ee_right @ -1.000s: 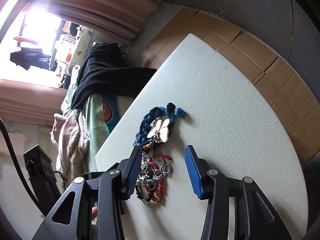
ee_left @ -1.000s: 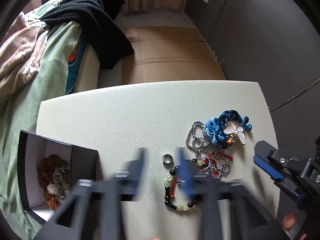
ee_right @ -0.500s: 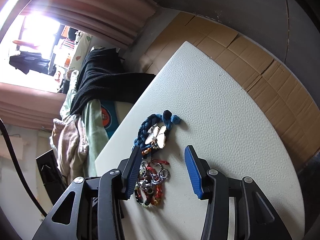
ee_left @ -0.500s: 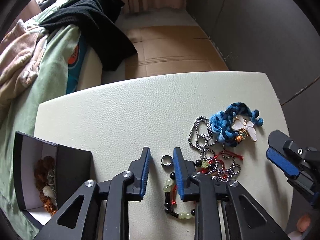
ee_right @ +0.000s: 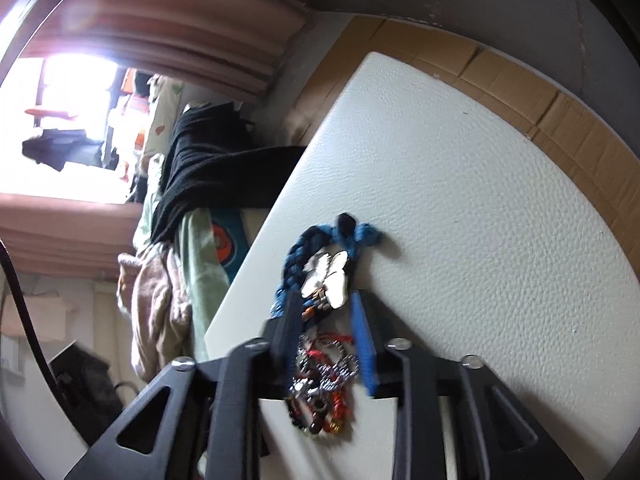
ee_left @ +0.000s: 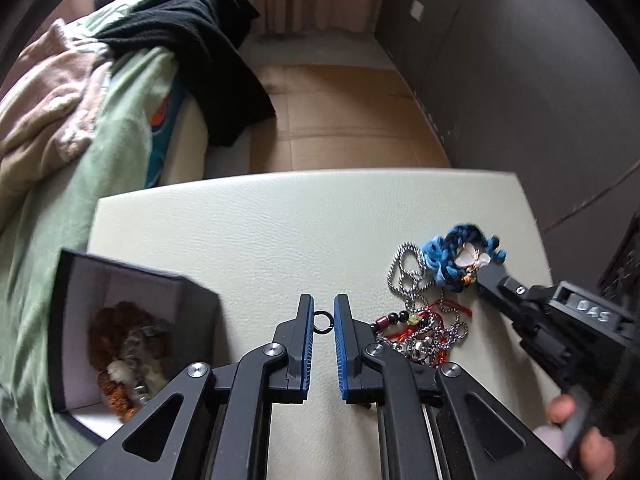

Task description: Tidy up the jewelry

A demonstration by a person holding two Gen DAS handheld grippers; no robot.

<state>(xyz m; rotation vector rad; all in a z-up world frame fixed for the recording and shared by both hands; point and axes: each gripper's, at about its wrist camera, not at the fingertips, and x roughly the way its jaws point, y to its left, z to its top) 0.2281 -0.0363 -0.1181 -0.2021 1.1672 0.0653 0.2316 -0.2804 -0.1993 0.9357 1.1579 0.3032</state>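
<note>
Left gripper (ee_left: 322,322) sits around a small dark ring (ee_left: 322,321) at lower centre, fingers nearly touching it. Right gripper (ee_right: 325,322) is open around the blue braid (ee_right: 294,264), mid-frame on the surface (ee_right: 480,200).

Pebbled matt leather-look table top (ee_left: 280,216), shiny metal ball chain (ee_left: 408,280), braided blue cord (ee_left: 448,248) with glossy enamel butterfly charm (ee_right: 326,276), matt black box (ee_left: 196,320), corrugated cardboard floor (ee_left: 344,128), fuzzy black knit cloth (ee_left: 208,40).
</note>
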